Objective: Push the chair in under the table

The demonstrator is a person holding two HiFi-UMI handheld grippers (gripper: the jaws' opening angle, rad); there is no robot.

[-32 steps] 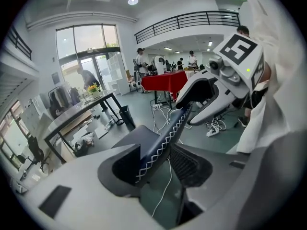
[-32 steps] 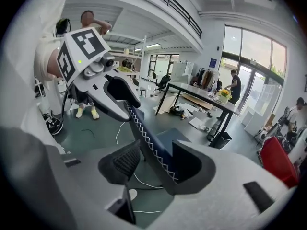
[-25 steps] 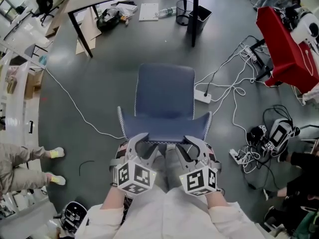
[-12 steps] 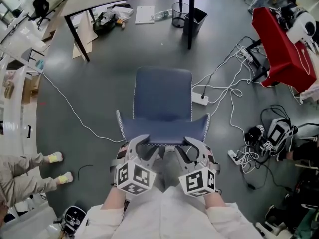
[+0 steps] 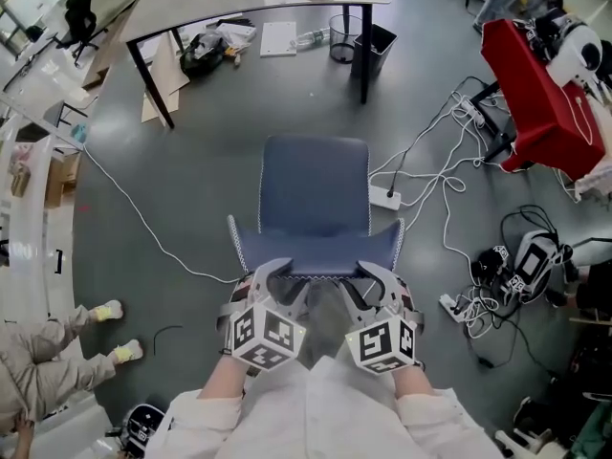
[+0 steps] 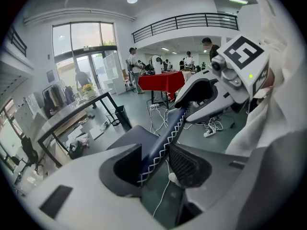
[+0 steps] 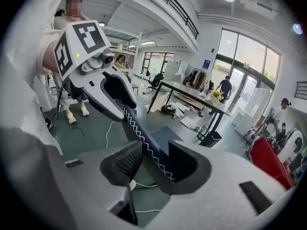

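While both grippers sit on its backrest top edge, the chair (image 5: 316, 185) stands on the floor well apart from the table (image 5: 191, 6), seat toward it, not yet under. At the backrest's left corner the left gripper (image 5: 279, 277) is clenched on the chair, stitched edge between the pads. At the right corner the right gripper (image 5: 368, 277) grasps the chair the same way. Both point forward and down. White cable (image 5: 143, 208) crosses the floor left of the chair, power strip (image 5: 386, 197) just beside the seat's right side, bins (image 5: 368, 38) near a table leg.
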